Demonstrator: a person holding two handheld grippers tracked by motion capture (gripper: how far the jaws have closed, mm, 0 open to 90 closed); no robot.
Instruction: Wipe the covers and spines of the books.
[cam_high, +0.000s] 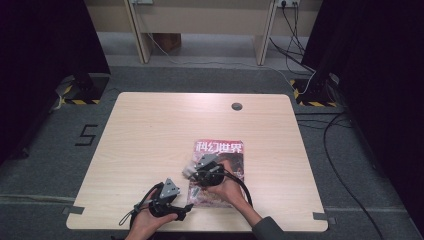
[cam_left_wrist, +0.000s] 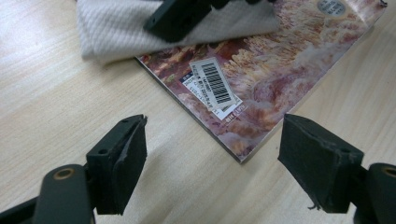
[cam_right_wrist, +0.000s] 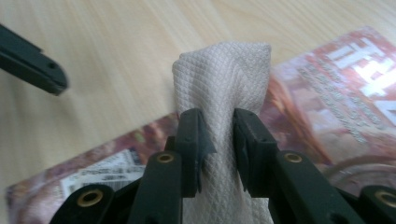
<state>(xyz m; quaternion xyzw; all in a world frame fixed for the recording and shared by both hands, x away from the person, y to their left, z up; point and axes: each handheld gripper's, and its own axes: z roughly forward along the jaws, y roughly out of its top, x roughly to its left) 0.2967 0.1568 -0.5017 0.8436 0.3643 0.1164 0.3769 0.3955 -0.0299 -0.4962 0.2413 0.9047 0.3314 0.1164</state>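
Observation:
A magazine (cam_high: 220, 149) with a reddish cover lies on the wooden table (cam_high: 150, 130), near its front edge. My right gripper (cam_high: 193, 172) is over the magazine's left part, shut on a bunched white waffle-weave cloth (cam_high: 187, 170). In the right gripper view the cloth (cam_right_wrist: 224, 70) stands up between the pads of that gripper (cam_right_wrist: 219, 126), above the magazine (cam_right_wrist: 327, 107). My left gripper (cam_left_wrist: 212, 135) is open, with nothing between its pads, and faces the magazine's near corner with the barcode label (cam_left_wrist: 212, 84). The cloth (cam_left_wrist: 121, 28) lies beyond it. In the high view the left gripper (cam_high: 184, 209) is just left of that corner.
A round cable hole (cam_high: 236, 106) sits near the table's far edge. Dark curtains hang at both sides. Cables (cam_high: 340, 165) run over the grey floor to the right, and a wooden frame (cam_high: 200, 20) stands behind the table.

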